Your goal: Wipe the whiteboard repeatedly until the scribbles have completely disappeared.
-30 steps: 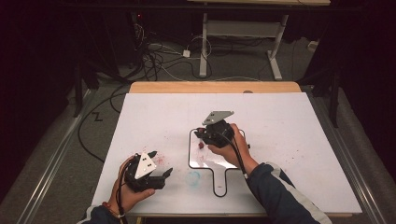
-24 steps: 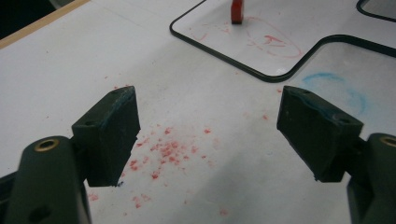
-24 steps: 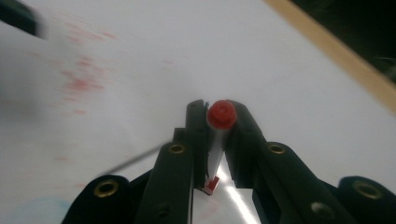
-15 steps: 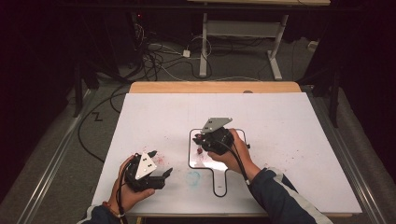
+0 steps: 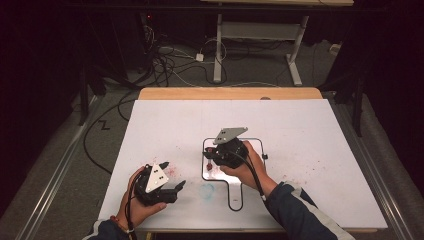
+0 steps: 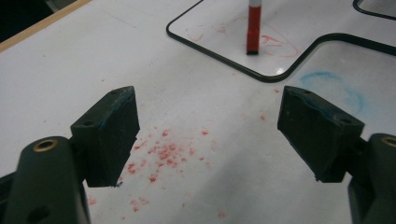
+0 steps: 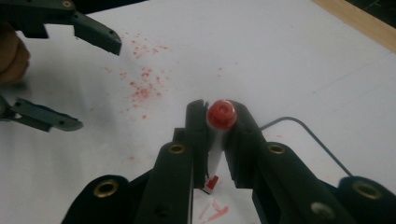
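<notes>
White tabletop, small whiteboard [image 5: 252, 150] mid-table. Your right gripper [image 7: 219, 122] is clamped on the red marker [image 7: 220, 114], standing upright, tip on the board. Left gripper [image 6: 208, 133] sits wide open, nearer you.

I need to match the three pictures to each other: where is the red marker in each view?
High view: the marker stands at centre, in the right hand-held gripper, over the small whiteboard.
Left gripper view: top centre, upright on the whiteboard.
Right gripper view: centre, its red end clamped between the jaws.
Shared landmark: the red specks on the table.
</notes>
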The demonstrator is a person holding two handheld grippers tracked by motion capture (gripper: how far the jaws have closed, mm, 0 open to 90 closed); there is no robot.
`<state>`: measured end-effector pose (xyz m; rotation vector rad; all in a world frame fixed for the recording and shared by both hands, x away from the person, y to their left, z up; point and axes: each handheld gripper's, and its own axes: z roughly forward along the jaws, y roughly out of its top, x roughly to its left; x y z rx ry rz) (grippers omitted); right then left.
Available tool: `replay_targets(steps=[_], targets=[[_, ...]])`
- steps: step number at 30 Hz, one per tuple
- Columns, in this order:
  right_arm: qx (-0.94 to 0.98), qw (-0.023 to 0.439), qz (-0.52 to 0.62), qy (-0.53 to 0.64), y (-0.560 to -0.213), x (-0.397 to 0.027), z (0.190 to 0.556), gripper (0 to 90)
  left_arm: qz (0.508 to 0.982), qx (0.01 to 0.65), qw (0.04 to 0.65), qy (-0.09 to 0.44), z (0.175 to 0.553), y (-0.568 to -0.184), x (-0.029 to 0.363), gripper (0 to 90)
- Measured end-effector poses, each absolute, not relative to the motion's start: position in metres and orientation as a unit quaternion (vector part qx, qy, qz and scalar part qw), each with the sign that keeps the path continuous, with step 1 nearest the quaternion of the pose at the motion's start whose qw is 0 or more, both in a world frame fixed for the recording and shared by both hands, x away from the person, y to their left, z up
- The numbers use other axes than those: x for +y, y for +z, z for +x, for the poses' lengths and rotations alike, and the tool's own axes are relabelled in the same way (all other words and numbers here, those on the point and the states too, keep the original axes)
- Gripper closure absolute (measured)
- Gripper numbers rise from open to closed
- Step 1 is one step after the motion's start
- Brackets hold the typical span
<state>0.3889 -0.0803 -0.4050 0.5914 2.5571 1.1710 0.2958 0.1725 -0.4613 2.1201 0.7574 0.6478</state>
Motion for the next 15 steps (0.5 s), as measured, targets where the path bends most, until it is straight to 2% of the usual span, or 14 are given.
replay_targets(steps=[2, 3, 5, 7, 10, 12, 14, 15], targets=[[0.883, 0.199, 0.209, 0.369, -0.403, -0.082, 0.392, 81.0, 0.834, 0.297, 0.389, 0.253, 0.295, -0.462, 0.172, 19.8], [0.881, 0.212, 0.213, 0.364, -0.403, -0.084, 0.395, 81.0, 0.835, 0.297, 0.389, 0.253, 0.295, -0.461, 0.172, 19.8], [0.878, 0.194, 0.223, 0.376, -0.404, -0.089, 0.396, 81.0, 0.835, 0.3, 0.389, 0.248, 0.295, -0.462, 0.172, 19.8], [0.88, 0.138, 0.218, 0.398, -0.404, -0.089, 0.389, 81.0, 0.834, 0.298, 0.39, 0.251, 0.296, -0.462, 0.173, 19.8], [0.89, 0.13, 0.185, 0.397, -0.403, -0.085, 0.373, 81.0, 0.836, 0.3, 0.388, 0.245, 0.295, -0.462, 0.172, 19.8], [0.89, 0.145, 0.19, 0.388, -0.403, -0.088, 0.374, 81.0, 0.837, 0.299, 0.386, 0.245, 0.295, -0.462, 0.171, 19.8], [0.886, 0.205, 0.203, 0.364, -0.403, -0.093, 0.382, 81.0, 0.837, 0.294, 0.389, 0.251, 0.295, -0.461, 0.17, 19.8], [0.881, 0.187, 0.216, 0.378, -0.403, -0.098, 0.386, 81.0, 0.837, 0.293, 0.388, 0.251, 0.295, -0.461, 0.17, 19.8]])
